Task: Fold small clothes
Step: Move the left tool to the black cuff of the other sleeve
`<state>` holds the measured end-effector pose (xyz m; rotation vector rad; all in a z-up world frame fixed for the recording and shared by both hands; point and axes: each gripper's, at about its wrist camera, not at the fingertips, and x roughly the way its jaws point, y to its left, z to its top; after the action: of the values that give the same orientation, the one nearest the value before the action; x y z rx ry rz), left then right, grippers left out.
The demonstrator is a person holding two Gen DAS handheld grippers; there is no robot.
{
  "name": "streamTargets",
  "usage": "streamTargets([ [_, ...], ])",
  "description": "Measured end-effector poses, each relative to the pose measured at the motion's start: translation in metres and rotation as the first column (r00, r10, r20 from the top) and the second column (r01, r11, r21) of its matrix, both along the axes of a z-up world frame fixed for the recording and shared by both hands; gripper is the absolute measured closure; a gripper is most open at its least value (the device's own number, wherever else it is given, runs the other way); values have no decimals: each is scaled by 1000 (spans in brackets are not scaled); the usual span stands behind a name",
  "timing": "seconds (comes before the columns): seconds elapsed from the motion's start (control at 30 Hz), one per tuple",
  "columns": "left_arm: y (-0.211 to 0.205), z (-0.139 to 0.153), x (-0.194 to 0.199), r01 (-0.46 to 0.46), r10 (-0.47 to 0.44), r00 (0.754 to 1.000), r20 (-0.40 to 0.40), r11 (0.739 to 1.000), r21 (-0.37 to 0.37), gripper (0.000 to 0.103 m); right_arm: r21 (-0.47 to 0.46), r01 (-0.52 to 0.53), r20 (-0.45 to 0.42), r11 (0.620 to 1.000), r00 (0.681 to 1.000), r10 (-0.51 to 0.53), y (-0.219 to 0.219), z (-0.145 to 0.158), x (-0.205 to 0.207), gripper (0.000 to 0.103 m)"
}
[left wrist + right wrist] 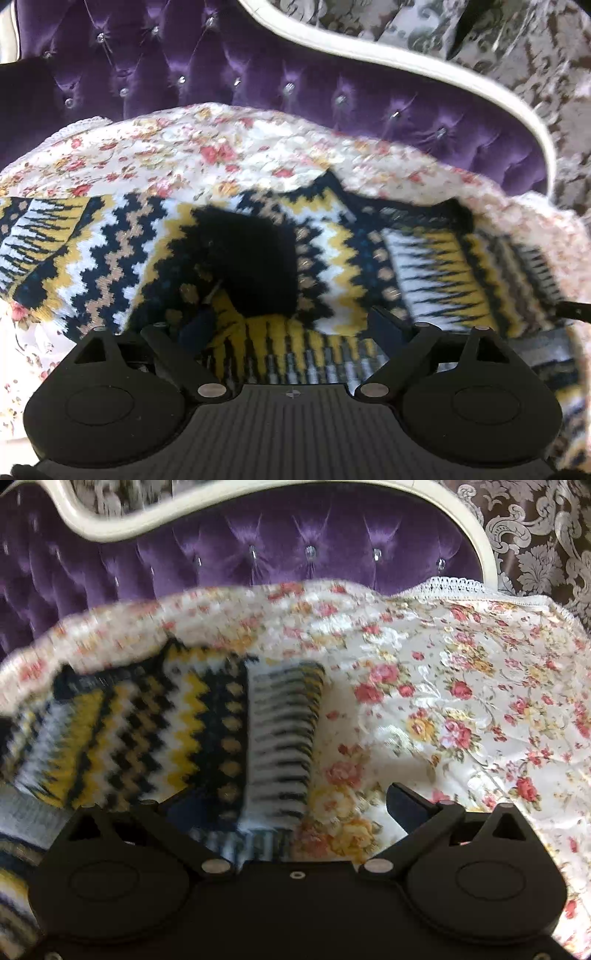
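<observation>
A small knitted sweater (332, 243) in navy, white and yellow zigzags lies spread on a floral bedspread (177, 162). Its dark neck opening (255, 258) faces me in the left wrist view. My left gripper (291, 328) is open just over the sweater's ribbed edge, fingers wide apart and partly hidden by the knit. In the right wrist view the sweater (155, 731) lies left of centre with a striped sleeve cuff (280, 738). My right gripper (291, 808) is open, one finger (406, 806) over the bedspread (461, 709), the other at the cuff's edge.
A purple tufted headboard (258, 74) with a cream frame (240, 502) rises behind the bed. Damask-patterned wall covering (535, 546) is at the far right. The bedspread's lace edge (454, 583) runs along the headboard.
</observation>
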<state>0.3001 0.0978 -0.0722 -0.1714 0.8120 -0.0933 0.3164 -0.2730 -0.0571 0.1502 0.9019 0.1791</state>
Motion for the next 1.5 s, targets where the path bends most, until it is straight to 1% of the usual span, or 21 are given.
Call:
streamTargets([
  [0.1,8,20,-9,25,-24,998,58,1000,-15,14,135,27,68,990,997,-37,-11,13,-4,0],
  [0.17,20,33,-13,15,-13,997,82,1000,-23,14,222,34,95,974,994,-56,-14,17,-4,0],
  [0.27,47,43,-12,-50,54,994,91,998,-45,13,337,44,92,941,993,-80,-19,16,-3,0],
  [0.33,63,46,-11,-104,108,990,89,993,-50,13,377,43,75,925,994,-77,-18,14,1,0],
  [0.4,76,44,-14,-150,152,984,89,988,-34,13,381,42,65,924,995,-72,-16,13,2,0],
  [0.47,77,39,-21,-158,155,983,97,987,27,13,373,32,64,927,996,-60,-11,13,3,0],
  [0.53,69,31,-28,-132,122,988,94,986,104,13,373,22,61,928,997,-48,-7,12,3,0],
  [0.6,55,23,-34,-95,81,992,96,983,159,13,378,12,58,926,998,-36,-4,12,3,0],
  [0.67,47,20,-36,-61,44,994,98,981,183,13,377,4,53,926,998,-26,-2,12,0,0],
  [0.73,33,14,-29,-23,6,997,76,975,220,13,369,-3,46,929,999,-15,1,10,0,0],
  [0.8,23,7,-20,-7,-9,998,58,963,268,13,367,-9,44,930,999,-8,2,9,-1,0],
  [0.9,17,-4,-10,-25,8,999,50,939,344,13,368,-15,44,930,999,-1,3,10,-3,0],
  [1.0,25,-10,2,-95,79,995,56,907,410,13,367,-20,46,930,999,4,3,10,-3,0],
  [1.03,31,-10,4,-132,116,991,65,901,414,13,367,-21,45,930,999,4,4,10,-3,0],
  [1.13,60,-5,6,-239,225,971,81,913,330,11,366,-24,45,930,999,8,4,11,-2,0],
  [1.17,68,-4,5,-267,255,964,81,913,307,6,367,-27,47,930,999,10,5,12,-3,0],
  [1.27,87,-2,4,-330,322,944,74,909,255,5,363,-40,49,931,998,24,9,12,-3,0],
  [1.3,90,-2,3,-348,341,937,72,906,241,5,360,-43,48,932,998,28,10,12,-3,0],
  [1.37,99,-1,0,-404,398,915,71,892,205,6,355,-51,42,934,998,39,13,11,-3,0],
  [1.4,106,-1,-2,-431,426,902,68,886,173,6,353,-53,40,934,998,42,14,11,-3,0],
  [1.5,123,-2,-6,-473,472,881,36,877,80,6,350,-60,40,935,998,49,16,11,-4,0],
])
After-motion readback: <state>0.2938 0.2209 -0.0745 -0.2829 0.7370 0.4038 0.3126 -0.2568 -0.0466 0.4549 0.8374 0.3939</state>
